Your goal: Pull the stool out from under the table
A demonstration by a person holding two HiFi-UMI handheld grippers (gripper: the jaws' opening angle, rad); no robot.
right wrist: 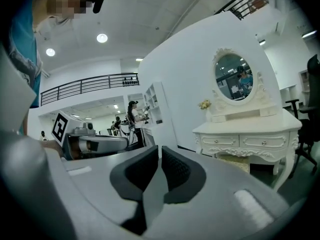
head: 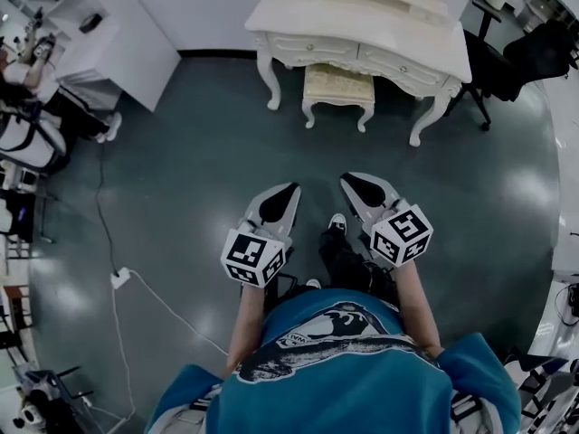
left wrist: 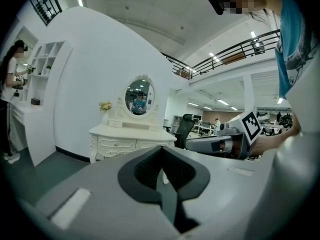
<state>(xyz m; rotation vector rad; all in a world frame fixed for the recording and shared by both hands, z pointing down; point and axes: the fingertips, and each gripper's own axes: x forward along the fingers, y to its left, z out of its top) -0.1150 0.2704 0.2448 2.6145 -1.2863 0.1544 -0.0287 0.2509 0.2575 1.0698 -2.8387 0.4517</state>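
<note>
Open room, dark floor: white counter by the far wall, stool tucked under it.
Left tool and right tool both closed, empty, well short of the stool. Risk: arriving closed means no grip, and a skewed pull would snag the counter legs.

No readable text, brand or number anywhere.
- Left marker cube, right marker cube: black-and-white square code patterns only, no letters or digits.
- Teal shirt: printed graphic with a small line of lettering, too small to read.
- White table, stool, shelf unit: no labels to be seen.
</note>
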